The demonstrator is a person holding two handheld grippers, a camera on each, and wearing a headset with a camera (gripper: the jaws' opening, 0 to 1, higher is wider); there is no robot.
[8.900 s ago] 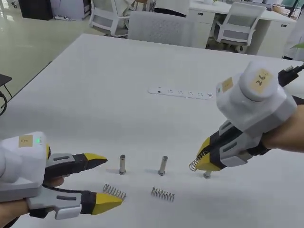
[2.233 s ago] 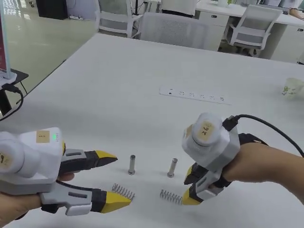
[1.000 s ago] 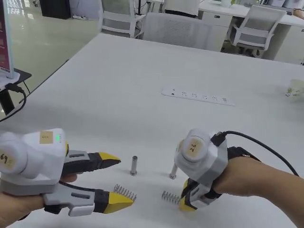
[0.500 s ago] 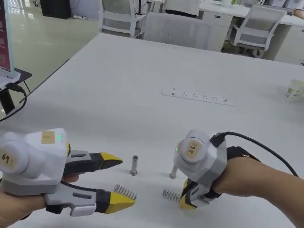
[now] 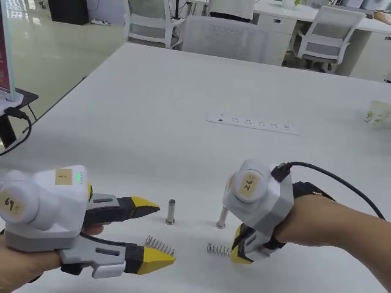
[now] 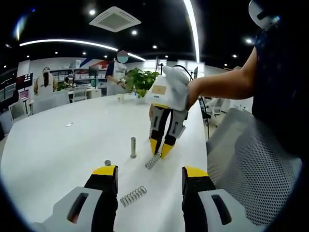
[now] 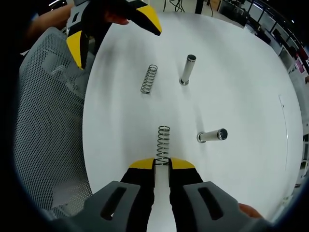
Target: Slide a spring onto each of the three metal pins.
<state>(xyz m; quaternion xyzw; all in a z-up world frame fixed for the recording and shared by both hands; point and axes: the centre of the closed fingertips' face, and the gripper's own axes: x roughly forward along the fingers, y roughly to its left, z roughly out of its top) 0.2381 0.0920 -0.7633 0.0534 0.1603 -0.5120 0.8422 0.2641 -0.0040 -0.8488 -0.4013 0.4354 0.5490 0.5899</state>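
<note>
Two upright metal pins (image 5: 171, 212) (image 5: 222, 217) stand on the white table (image 5: 183, 110). My right gripper (image 5: 241, 251) is low beside the second pin and shut on one end of a spring (image 5: 218, 249) that lies along the table. In the right gripper view that spring (image 7: 163, 141) sticks forward from my right gripper (image 7: 162, 164), with the pins (image 7: 187, 69) (image 7: 211, 136) beyond. A second spring (image 5: 159, 246) lies loose between the fingers of my open left gripper (image 5: 157, 233). The left gripper view shows this spring (image 6: 133, 195) just ahead of the left gripper (image 6: 149, 174).
A white power strip (image 5: 252, 121) lies mid-table, far from the pins. A paper cup (image 5: 379, 113) stands at the right edge. Office chairs (image 5: 214, 36) line the far side of the table. A black cable (image 5: 342, 183) runs from the right gripper.
My right gripper came down from the right-hand pin to the middle spring and closed on its end. The left gripper has stayed open around the other spring.
</note>
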